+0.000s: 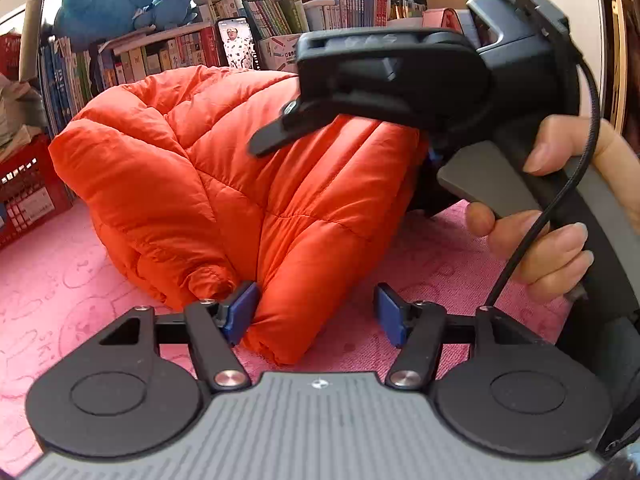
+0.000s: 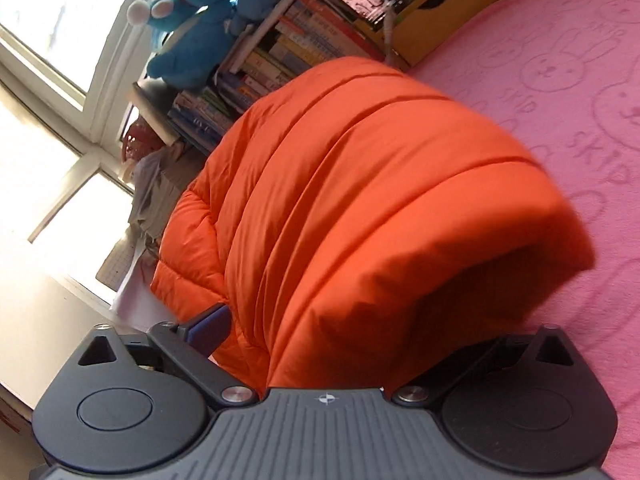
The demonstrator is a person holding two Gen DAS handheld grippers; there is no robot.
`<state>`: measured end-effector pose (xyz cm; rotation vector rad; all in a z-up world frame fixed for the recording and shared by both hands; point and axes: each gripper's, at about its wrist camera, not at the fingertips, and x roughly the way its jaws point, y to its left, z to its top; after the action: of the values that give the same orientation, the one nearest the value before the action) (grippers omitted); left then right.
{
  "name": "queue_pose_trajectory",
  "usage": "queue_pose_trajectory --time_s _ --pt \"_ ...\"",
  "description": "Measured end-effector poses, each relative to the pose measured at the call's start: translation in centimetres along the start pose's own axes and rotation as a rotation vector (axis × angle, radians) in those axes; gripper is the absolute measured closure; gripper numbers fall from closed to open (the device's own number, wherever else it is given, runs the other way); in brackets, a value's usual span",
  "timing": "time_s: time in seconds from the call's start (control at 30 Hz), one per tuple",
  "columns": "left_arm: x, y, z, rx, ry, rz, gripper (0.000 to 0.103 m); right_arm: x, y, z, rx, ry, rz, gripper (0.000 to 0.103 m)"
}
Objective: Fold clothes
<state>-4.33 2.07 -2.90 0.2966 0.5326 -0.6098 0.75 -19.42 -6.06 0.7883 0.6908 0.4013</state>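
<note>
Nearest my left camera sits my left gripper (image 1: 316,316), its blue pads (image 1: 240,312) spread apart; the left pad touches the near corner of the jacket, the right pad stands clear of it over bare pink cloth, so nothing is pinched.

Largest of all is the pink blanket (image 1: 60,280), stamped with rabbit faces and the word SKIP, which covers the surface from near to far in both views.

On it lies the orange puffer jacket (image 1: 208,168), bunched into a thick quilted mound at the middle of the blanket, its far side close to the bookshelf. In the right wrist view the same jacket (image 2: 380,184) fills the centre, one rounded fold curling over the near end.

My right gripper (image 2: 320,344) straddles that near fold with its jaws wide. I see its left blue pad (image 2: 210,330) just beside the fabric; the other finger is hidden under the overhanging fold, so I cannot tell whether it touches. From the left camera this same tool (image 1: 400,76) appears at the upper right above the jacket, held by a person's hand (image 1: 552,216) with fingers round the grey trigger.

Beyond the jacket runs a bookshelf (image 1: 160,56) packed with books. Blue plush toys (image 1: 120,0) sit on top at the far left. A phone (image 1: 239,42) stands upright against the books, its screen lit. A red crate (image 1: 28,196) sits at the left edge.
</note>
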Motion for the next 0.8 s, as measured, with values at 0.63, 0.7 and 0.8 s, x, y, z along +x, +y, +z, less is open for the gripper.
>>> queue_pose_trajectory --time_s 0.63,0.7,0.8 --pt "-5.1 6.0 0.9 -0.085 -0.018 0.077 0.036 -0.5 -2.7 1.8 0.192 0.112 0.111 0.058" --pt "-5.9 8.0 1.7 -0.130 -0.028 0.146 0.036 -0.8 -2.6 1.7 0.183 0.109 0.115 0.058" --pt "-6.5 10.1 4.2 -0.173 -0.089 0.217 0.036 -1.2 -2.5 1.5 0.174 0.102 0.119 0.058"
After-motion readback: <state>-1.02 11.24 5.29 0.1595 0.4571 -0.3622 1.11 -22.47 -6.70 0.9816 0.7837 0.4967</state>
